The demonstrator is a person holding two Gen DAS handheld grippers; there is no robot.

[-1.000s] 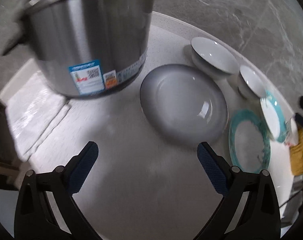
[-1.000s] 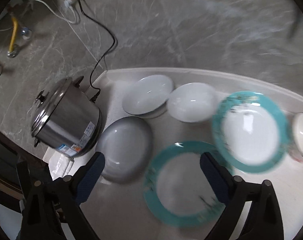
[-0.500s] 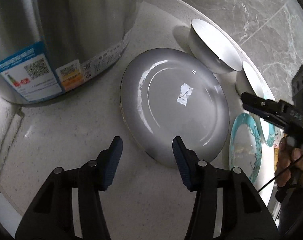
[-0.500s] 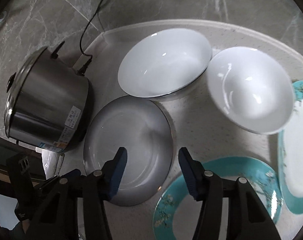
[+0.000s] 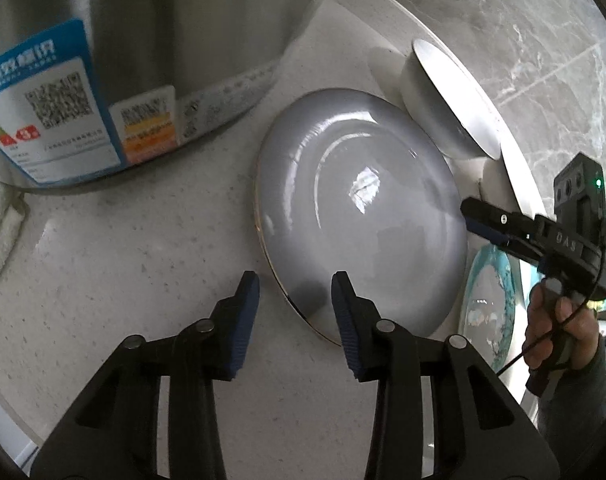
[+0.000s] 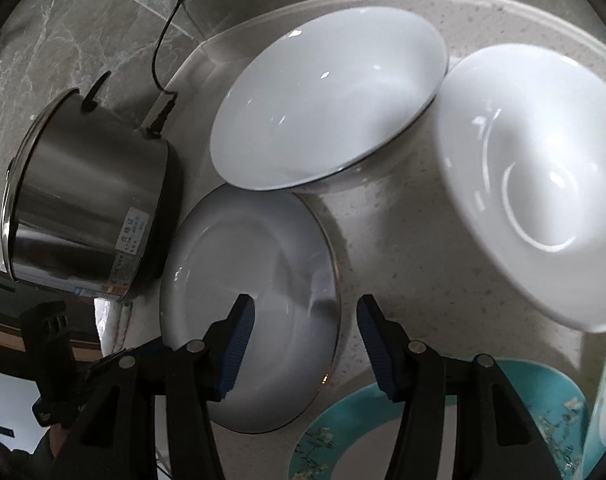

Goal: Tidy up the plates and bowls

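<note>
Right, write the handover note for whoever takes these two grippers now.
Left gripper: jaws closing, straddling the near rim of the round grey plate, not yet clamped.
Right gripper: part open, straddling the same plate's opposite rim, no grip.
Steel cooker beside the plate; two white bowls behind it; teal-rimmed floral plate on the counter.
Done: nothing stacked.
Left: everything.

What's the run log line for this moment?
left gripper: closing astride grey plate rim | right gripper: astride opposite rim

The plate point(image 6: 243, 280) lies between pot point(image 6: 87, 216) and bowl point(image 6: 543, 184).
</note>
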